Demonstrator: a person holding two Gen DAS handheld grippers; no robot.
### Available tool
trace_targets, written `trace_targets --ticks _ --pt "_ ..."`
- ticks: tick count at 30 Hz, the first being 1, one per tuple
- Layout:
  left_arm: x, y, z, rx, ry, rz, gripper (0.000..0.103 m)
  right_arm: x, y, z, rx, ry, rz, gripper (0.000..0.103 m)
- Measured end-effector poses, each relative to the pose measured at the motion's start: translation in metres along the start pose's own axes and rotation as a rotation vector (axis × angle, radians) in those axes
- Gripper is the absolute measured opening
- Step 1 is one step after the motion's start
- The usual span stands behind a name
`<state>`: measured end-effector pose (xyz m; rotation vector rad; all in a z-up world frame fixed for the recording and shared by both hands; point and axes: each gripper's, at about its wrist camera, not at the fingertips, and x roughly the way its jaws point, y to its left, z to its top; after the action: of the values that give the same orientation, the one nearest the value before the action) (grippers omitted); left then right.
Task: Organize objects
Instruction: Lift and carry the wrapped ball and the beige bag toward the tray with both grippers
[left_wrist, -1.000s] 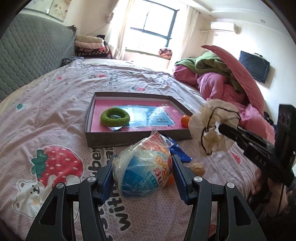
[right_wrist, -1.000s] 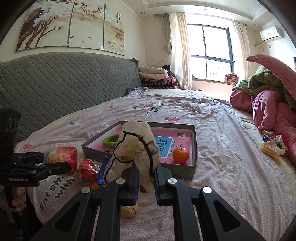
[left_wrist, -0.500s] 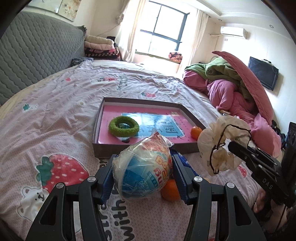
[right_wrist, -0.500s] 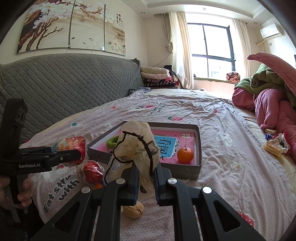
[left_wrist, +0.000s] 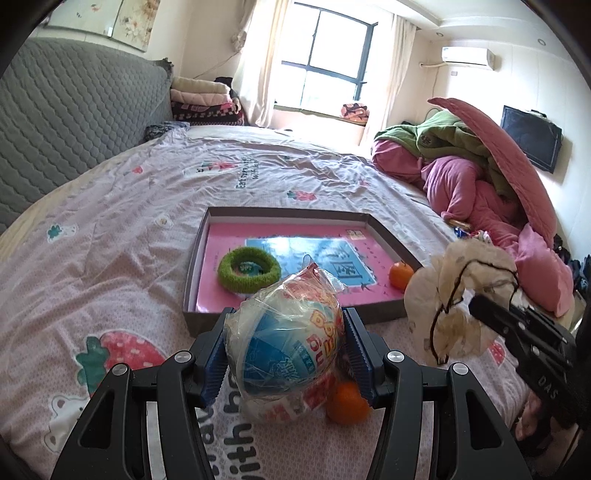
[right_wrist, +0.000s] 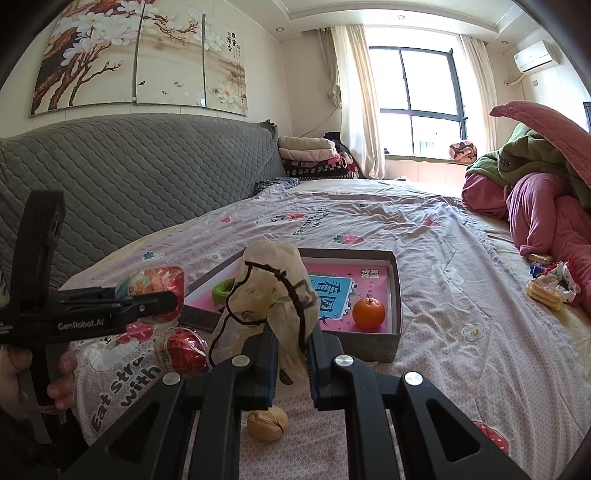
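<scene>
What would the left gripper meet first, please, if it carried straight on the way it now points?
Probably the near wall of the grey tray, just beyond the wrapped ball that the left gripper holds; depth is unclear.

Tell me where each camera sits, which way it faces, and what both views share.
Left wrist: sits behind the left tongs, shut on a wrapped ball; faces the tray and window; the right tongs enter at right.
Right wrist: sits behind the right tongs, shut on a cream hair tie; faces the tray and headboard; a hand shows.
Shared: tray, orange, green ring.
</scene>
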<state>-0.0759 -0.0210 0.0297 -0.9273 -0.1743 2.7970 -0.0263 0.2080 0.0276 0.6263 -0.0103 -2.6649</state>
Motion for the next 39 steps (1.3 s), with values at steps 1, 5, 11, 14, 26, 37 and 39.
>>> trace_targets --ticks 1,5,11,14,26,37,39 --pt "0.002 -0.001 0.002 0.000 0.000 -0.001 0.059 0.000 0.000 0.000 0.000 0.001 -0.002 0.014" --pt "0.007 -0.002 0.006 0.001 -0.001 -0.006 0.059 0.001 -0.001 0.000 0.007 0.002 -0.006 0.014" --pt "0.011 -0.003 0.010 0.010 -0.007 -0.002 0.059 0.003 -0.001 0.005 0.003 -0.008 -0.017 0.014" --pt "0.014 -0.003 0.015 0.010 -0.011 -0.003 0.059 0.003 0.002 0.007 -0.016 -0.017 -0.027 0.014" --pt "0.025 -0.003 0.030 0.011 -0.008 0.020 0.059 0.013 0.004 0.020 -0.030 -0.022 -0.033 0.014" --pt "0.040 -0.004 0.044 0.004 -0.011 0.035 0.059 0.022 -0.003 0.036 -0.019 -0.035 -0.063 0.014" --pt "0.043 -0.006 0.047 0.012 -0.012 0.035 0.059 0.023 -0.006 0.040 -0.014 -0.038 -0.068 0.014"
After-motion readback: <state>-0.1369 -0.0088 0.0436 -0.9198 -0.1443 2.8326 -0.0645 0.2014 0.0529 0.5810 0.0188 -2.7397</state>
